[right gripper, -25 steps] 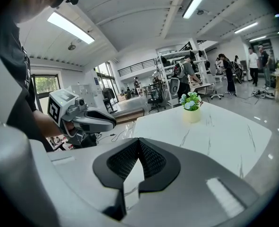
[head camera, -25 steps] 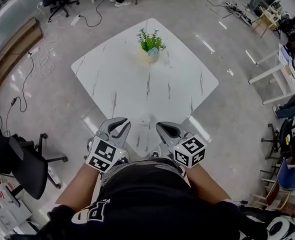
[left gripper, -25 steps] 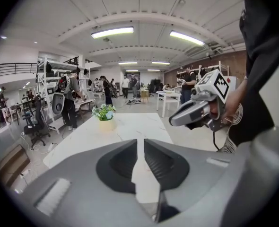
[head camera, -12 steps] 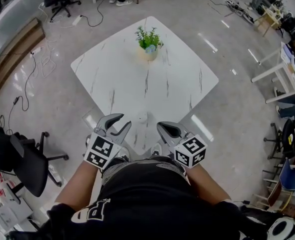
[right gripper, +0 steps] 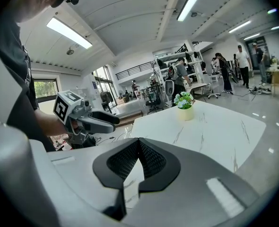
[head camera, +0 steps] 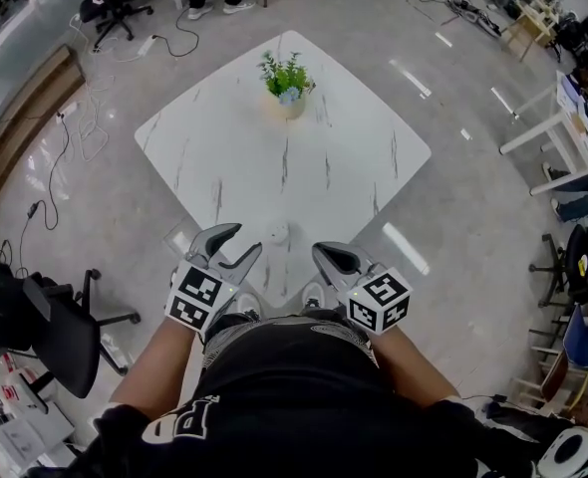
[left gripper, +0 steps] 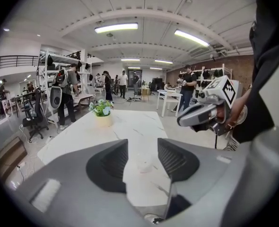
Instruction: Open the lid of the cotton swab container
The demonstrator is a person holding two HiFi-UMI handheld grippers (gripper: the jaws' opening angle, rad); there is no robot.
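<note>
**Left claw spread, right claw shut, swab container untouched**

Closest in, the person holds both claws over the near corner of the counter (head camera: 344, 157). The left claw (head camera: 236, 244) has just been opening and now stands spread, gripping nothing. Only the left gripper view frames the cotton swab container (left gripper: 143, 164) through that gap, a small white round tub sitting on the marble just past the tips. The right claw (head camera: 330, 257) is pressed together on nothing, as the right gripper view makes plain. From overhead, the container lies between the two claws and touches neither. Farther along the white veined counter, a potted plant (head camera: 286, 78) stands near the far corner. Round about are glossy grey floor, a black office chair (head camera: 45, 327) and loose cables (head camera: 75, 118). The left gripper view alone shows people (left gripper: 66, 98) by shelving under strip lights (left gripper: 116, 27).
</note>
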